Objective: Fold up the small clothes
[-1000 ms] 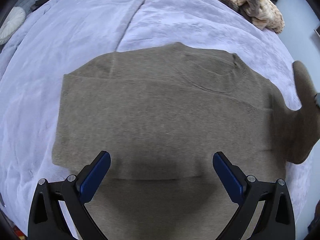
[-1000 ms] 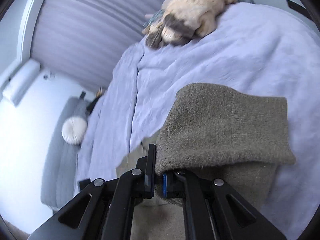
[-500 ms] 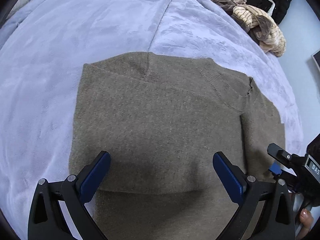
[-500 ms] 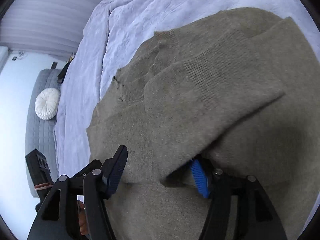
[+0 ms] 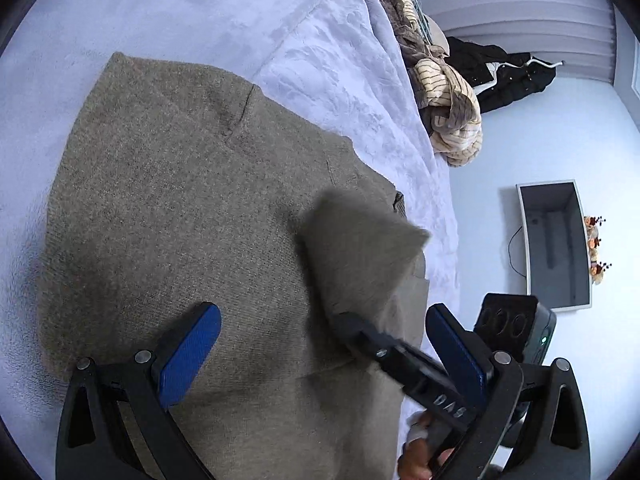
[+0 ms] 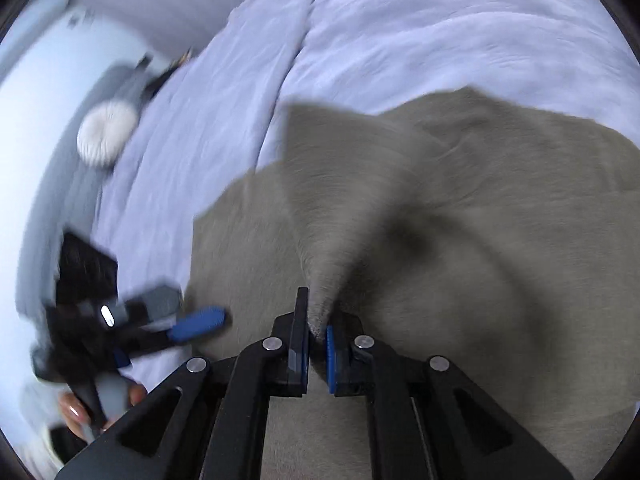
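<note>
Left wrist view: rides behind left tool (image 5: 322, 354), looks steeply down, close over sweater (image 5: 168, 200) on bed (image 5: 344, 68); floor at right edge. Right wrist view: behind right tool (image 6: 317, 346), angled down, very near same sweater (image 6: 500, 240), blurred. Shared: sweater, bed (image 6: 400, 40); each view catches other tool (image 5: 352, 330) (image 6: 200, 324).

The olive-brown sweater (image 5: 168, 216) lies flat on the lilac bed (image 5: 328, 64), and the left claw (image 5: 320, 356) hovers wide apart over its near edge. At right, the right claw (image 5: 344, 326) pinches a raised corner of the sweater. A clothes pile (image 5: 440, 100) sits far right.
</note>
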`<state>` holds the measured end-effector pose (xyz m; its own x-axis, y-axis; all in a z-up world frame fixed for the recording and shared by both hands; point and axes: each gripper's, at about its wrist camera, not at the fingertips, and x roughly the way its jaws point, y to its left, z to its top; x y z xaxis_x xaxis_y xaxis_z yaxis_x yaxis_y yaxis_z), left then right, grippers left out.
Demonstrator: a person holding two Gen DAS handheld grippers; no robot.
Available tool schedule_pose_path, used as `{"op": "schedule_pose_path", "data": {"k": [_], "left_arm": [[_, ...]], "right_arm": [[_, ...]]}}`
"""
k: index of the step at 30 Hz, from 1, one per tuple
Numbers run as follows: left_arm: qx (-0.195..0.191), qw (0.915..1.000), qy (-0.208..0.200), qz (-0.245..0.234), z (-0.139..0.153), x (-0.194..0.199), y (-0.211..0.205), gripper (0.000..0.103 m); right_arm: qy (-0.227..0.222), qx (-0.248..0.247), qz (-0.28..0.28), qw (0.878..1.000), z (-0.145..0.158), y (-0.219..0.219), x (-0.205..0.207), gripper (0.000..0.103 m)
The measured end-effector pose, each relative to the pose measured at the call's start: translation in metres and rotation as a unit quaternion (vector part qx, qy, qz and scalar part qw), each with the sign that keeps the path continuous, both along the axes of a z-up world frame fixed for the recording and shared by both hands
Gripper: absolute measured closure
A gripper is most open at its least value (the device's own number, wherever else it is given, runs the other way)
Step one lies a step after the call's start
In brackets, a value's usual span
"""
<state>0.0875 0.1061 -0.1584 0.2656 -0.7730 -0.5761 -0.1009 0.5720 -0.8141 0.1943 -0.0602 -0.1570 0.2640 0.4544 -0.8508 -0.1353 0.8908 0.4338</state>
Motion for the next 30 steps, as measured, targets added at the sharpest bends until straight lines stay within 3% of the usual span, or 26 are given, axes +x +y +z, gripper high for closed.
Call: {"op": "schedule_pose_path", "data": {"k": [1,4,6,9,11,13,15,16,18,19,20,21,22,23,24,25,28,30], "left_arm": [[0.0,1.0,0.003,0.0,-0.001,0.0,0.0,0.0],[0.006,0.9999,0.007,-0.006,-0.002,0.004,-0.008,0.0],[0.015,0.9998,0.009,-0.01,-0.004,0.007,-0.013,0.0],[0.031,0.9993,0.016,-0.011,-0.006,0.011,-0.021,0.0],[0.043,0.9988,0.019,-0.015,-0.007,0.013,-0.026,0.0],[0.057,0.998,0.015,-0.023,-0.004,0.015,-0.033,0.0],[0.079,0.9963,0.01,-0.033,-0.001,0.017,-0.043,0.001],[0.091,0.9952,0.007,-0.036,0.001,0.017,-0.046,0.007],[0.107,0.9932,0.009,-0.045,0.001,0.017,-0.053,0.034],[0.111,0.9925,0.013,-0.051,0.0,0.018,-0.055,0.063],[0.113,0.9919,0.018,-0.057,-0.002,0.019,-0.058,0.087],[0.116,0.991,0.021,-0.064,-0.004,0.021,-0.06,0.095],[0.122,0.9901,0.019,-0.066,-0.002,0.022,-0.062,0.096],[0.13,0.9891,0.01,-0.069,0.002,0.023,-0.062,0.096],[0.134,0.9885,-0.004,-0.07,0.009,0.025,-0.062,0.096],[0.134,0.9884,-0.016,-0.069,0.015,0.027,-0.06,0.096],[0.146,0.9859,-0.044,-0.069,0.025,0.033,-0.052,0.096],[0.167,0.9827,-0.032,-0.073,0.015,0.036,-0.046,0.096]], "right_arm": [[0.014,-0.011,0.007,1.0,-0.008,0.007,-0.003,0.09],[0.043,-0.003,0.015,0.999,-0.02,0.012,-0.012,0.067],[0.04,0.008,0.017,0.999,-0.013,0.006,-0.021,0.045],[0.037,0.011,-0.013,0.999,-0.002,-0.025,-0.038,0.043],[0.047,0.025,-0.067,0.996,0.0,-0.061,-0.051,0.043],[0.06,0.047,-0.147,0.986,-0.001,-0.109,-0.068,0.043],[0.066,0.077,-0.231,0.968,-0.007,-0.158,-0.085,0.043],[0.069,0.089,-0.273,0.955,-0.011,-0.186,-0.098,0.043],[0.073,0.117,-0.34,0.93,-0.019,-0.221,-0.113,0.043],[0.074,0.142,-0.368,0.916,-0.024,-0.235,-0.118,0.043],[0.074,0.163,-0.389,0.904,-0.029,-0.242,-0.12,0.043],[0.075,0.184,-0.407,0.892,-0.034,-0.249,-0.12,0.043],[0.076,0.201,-0.415,0.884,-0.039,-0.252,-0.119,0.043],[0.075,0.212,-0.416,0.881,-0.042,-0.253,-0.115,0.053],[0.071,0.212,-0.412,0.883,-0.042,-0.253,-0.111,0.089],[0.065,0.208,-0.403,0.889,-0.038,-0.253,-0.106,0.096],[0.032,0.195,-0.362,0.911,-0.019,-0.246,-0.091,0.096],[0.03,0.164,-0.342,0.925,-0.015,-0.241,-0.085,0.096]]}}
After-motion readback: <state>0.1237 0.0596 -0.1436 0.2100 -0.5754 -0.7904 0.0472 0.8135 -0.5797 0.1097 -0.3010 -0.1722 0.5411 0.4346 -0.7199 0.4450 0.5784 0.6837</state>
